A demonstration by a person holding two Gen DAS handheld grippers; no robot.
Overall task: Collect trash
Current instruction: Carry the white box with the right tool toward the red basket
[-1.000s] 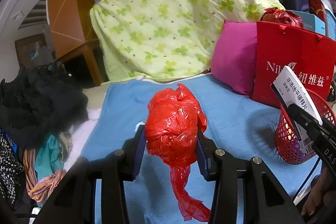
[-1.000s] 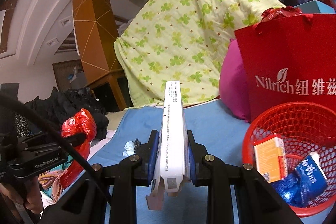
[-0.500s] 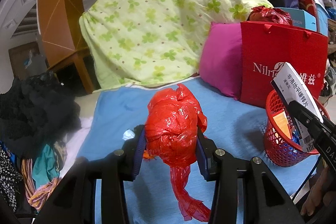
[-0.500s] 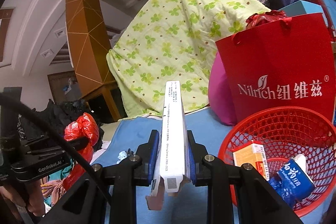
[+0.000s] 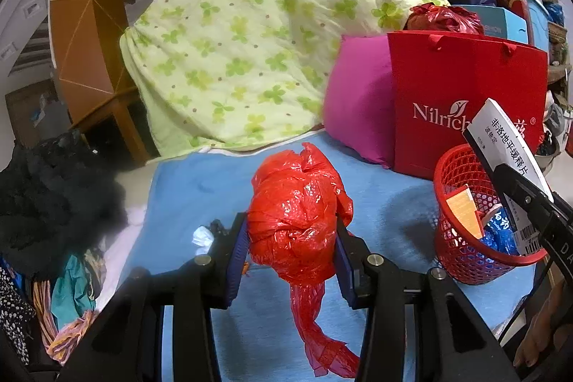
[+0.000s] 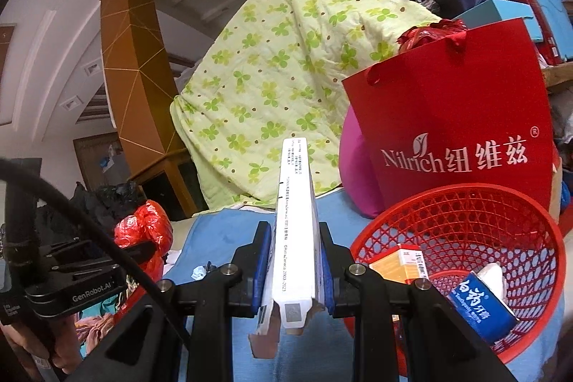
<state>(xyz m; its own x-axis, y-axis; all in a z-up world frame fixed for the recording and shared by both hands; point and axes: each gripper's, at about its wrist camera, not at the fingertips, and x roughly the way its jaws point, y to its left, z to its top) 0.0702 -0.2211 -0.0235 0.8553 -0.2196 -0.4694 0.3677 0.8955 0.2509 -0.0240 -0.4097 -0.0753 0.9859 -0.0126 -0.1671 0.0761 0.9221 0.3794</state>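
Observation:
My left gripper point(image 5: 290, 235) is shut on a crumpled red plastic bag point(image 5: 297, 217), held above the blue sheet point(image 5: 200, 188), its tail hanging down. My right gripper point(image 6: 293, 260) is shut on a flat white medicine box point(image 6: 295, 203), held upright just left of the red mesh basket point(image 6: 465, 203). The basket point(image 5: 451, 231) holds an orange box point(image 6: 397, 262) and a blue toothpaste box point(image 6: 480, 303). The white box point(image 5: 508, 149) hangs over the basket's rim in the left wrist view. The red bag also shows in the right wrist view point(image 6: 143, 228). Small white paper scraps point(image 5: 202, 235) lie on the sheet.
A red Nilrich paper bag point(image 5: 465, 95) and a pink pillow point(image 5: 358, 110) stand behind the basket. A green floral quilt point(image 5: 250, 42) is piled at the back. Dark clothes point(image 5: 53, 188) lie at the left. A wooden pillar point(image 5: 86, 24) rises behind.
Both grippers have moved with their loads: the basket now sits closer and lower in both views, and the white box is nearer over its rim. Both grips are unchanged.

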